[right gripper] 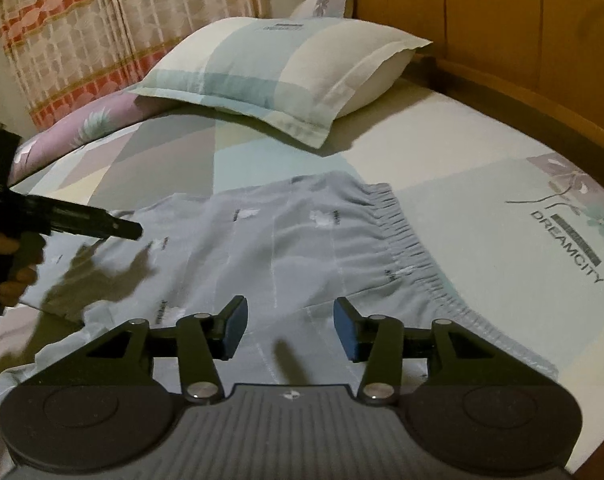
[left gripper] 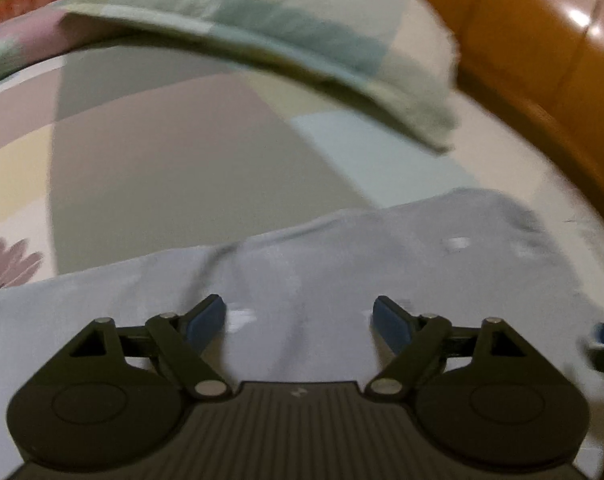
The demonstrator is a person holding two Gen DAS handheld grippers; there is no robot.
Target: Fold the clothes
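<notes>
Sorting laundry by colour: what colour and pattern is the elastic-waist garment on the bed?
Grey-blue with small white motifs, clearest in the right wrist view.

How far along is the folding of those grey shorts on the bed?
Done: the shorts lie spread on the bed sheet, waistband to the right; no finished fold is clear. In hand: nothing; the left tool and right tool hover open above the cloth. Left: all the folding.
</notes>
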